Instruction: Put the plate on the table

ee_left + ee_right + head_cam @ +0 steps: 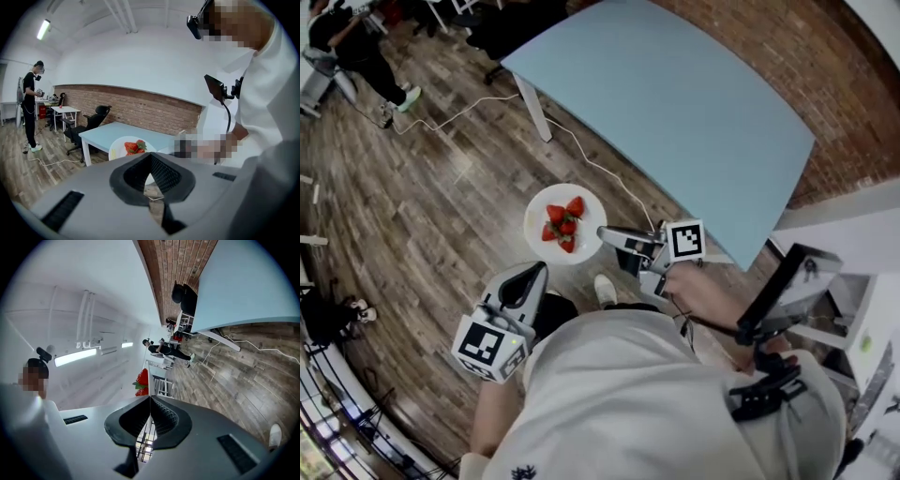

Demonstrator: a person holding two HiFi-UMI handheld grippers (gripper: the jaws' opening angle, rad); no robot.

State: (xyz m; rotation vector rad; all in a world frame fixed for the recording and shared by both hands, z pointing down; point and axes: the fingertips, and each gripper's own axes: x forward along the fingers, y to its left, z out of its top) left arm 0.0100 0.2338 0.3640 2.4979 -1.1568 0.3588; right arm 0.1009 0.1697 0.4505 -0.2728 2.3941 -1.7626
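A white plate point(546, 225) with several strawberries point(563, 223) hangs level above the wooden floor, just off the near edge of the light blue table point(675, 103). My right gripper point(606, 234) is shut on the plate's right rim. In the right gripper view the plate point(149, 389) shows edge-on between the closed jaws, the strawberries point(142, 380) to its left. My left gripper point(534, 273) is lower left of the plate, apart from it, shut on nothing. In the left gripper view the plate point(118, 146) sits beyond the closed left gripper point(150, 155), in front of the table point(112, 131).
A white table leg point(534, 111) and a pale cable point(600, 169) on the floor lie under the table's near corner. A person point(358, 52) stands far upper left, dark office chairs point(502, 26) beside the table. A brick wall point(806, 66) backs the table; white furniture point(862, 300) stands right.
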